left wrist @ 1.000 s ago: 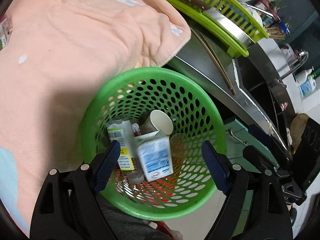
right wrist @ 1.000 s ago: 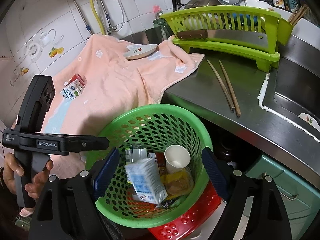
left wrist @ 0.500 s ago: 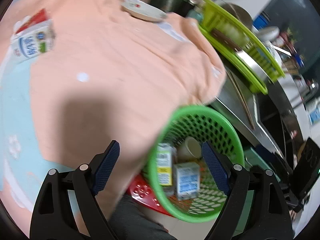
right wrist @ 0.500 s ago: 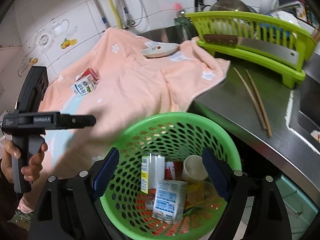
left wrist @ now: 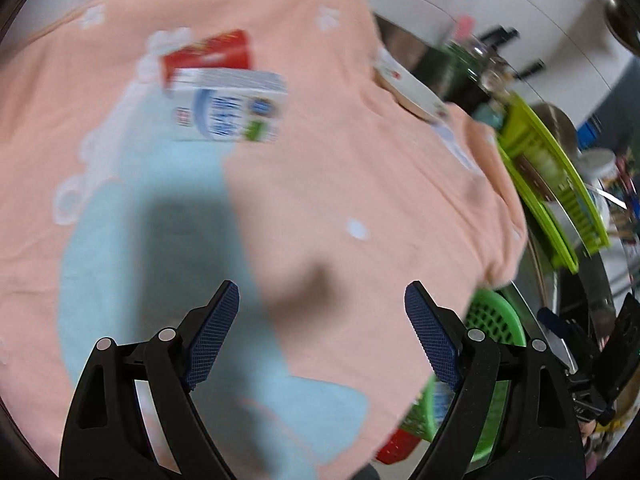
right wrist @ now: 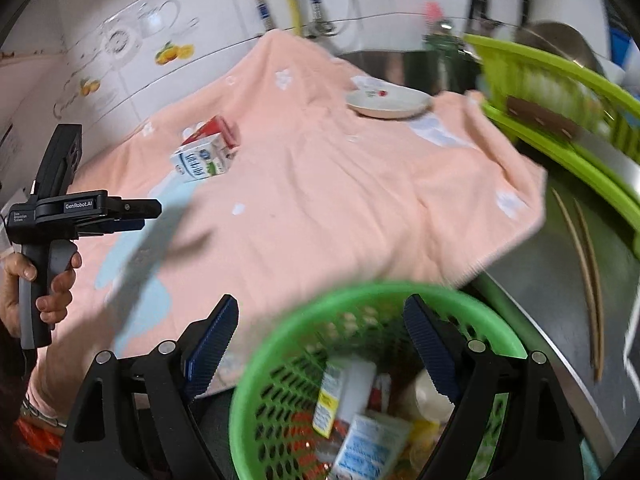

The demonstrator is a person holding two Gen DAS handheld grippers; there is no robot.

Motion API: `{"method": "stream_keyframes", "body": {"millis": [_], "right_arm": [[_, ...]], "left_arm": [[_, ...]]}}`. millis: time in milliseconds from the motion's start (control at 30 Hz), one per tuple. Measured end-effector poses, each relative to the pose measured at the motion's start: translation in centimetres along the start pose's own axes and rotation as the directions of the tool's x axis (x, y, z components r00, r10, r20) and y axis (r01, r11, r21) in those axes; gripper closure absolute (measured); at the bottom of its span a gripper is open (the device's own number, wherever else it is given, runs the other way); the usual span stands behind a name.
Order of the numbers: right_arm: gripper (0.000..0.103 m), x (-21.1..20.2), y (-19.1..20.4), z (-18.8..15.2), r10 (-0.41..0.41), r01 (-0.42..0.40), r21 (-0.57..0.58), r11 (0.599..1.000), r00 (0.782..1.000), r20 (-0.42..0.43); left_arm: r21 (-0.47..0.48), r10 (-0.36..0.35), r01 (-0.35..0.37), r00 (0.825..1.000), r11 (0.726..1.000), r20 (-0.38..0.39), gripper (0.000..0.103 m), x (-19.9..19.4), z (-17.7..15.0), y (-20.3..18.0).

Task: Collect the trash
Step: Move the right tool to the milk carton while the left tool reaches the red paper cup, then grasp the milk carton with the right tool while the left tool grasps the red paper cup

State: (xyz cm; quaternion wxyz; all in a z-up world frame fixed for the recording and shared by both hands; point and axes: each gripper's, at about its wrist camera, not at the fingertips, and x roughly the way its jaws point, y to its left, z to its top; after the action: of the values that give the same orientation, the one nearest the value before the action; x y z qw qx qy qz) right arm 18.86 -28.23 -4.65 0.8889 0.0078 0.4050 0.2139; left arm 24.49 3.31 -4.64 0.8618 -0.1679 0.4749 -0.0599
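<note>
A white and blue milk carton (left wrist: pixel 230 106) is lying on its side on the peach towel (left wrist: pixel 360 184), with a red carton (left wrist: pixel 208 54) pressed against its far side; both are being left uncollected on the counter, well apart from the green basket (right wrist: pixel 304 320) that stands below the towel's near edge. Several cartons and a paper cup (right wrist: pixel 430 394) are already being held in that basket, though blur is making the rest of its contents hard to name. The step in hand is judged to be the reach for the next piece of trash. The left gripper (left wrist: pixel 322 340) is being held above the towel with its jaws spread wide and nothing between them, pointed toward the two cartons but well short of them. The right gripper (right wrist: pixel 320 344) is being kept over the basket's rim, likewise spread wide and empty. For the next move, the left gripper is likely needing to be carried forward, lowered until the milk carton sits between the pads, and closed across its narrow faces without the red carton being caught. A plate (right wrist: pixel 388 104) is resting farther back on the towel.
</note>
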Motion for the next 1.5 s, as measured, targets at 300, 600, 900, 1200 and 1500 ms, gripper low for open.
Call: {"method": "stream_keyframes", "body": {"millis": [300, 600, 900, 1200, 1500], "right_arm": [[0.022, 5.8, 6.0, 6.8, 0.053, -0.063, -0.206, 0.976, 0.997, -0.054], [0.031, 12.7, 13.4, 13.8, 0.138, -0.161, -0.403, 0.901, 0.987, -0.086], [0.035, 19.5, 19.5, 17.8, 0.166, -0.222, -0.567, 0.794, 0.975, -0.150], [0.035, 25.3, 22.5, 20.2, 0.135, -0.252, -0.672, 0.696, 0.966, -0.222], [0.035, 29.6, 24.7, 20.9, 0.104, -0.305, -0.746, 0.592, 0.947, -0.305]], "left_arm": [[-0.054, 0.094, -0.092, 0.995, 0.994, 0.035, 0.019, -1.2, 2.2, 6.4], [-0.089, 0.154, -0.150, 0.987, 0.985, 0.039, 0.019, -1.1, 3.9, 11.7], [-0.080, 0.221, -0.216, 0.973, 0.973, 0.068, 0.019, -1.2, 5.5, 14.9], [-0.054, 0.239, -0.235, 0.968, 0.970, 0.080, 0.019, -0.5, 6.9, 16.6], [0.002, 0.227, -0.228, 0.969, 0.974, 0.094, 0.019, 0.3, 8.4, 16.8]]}}
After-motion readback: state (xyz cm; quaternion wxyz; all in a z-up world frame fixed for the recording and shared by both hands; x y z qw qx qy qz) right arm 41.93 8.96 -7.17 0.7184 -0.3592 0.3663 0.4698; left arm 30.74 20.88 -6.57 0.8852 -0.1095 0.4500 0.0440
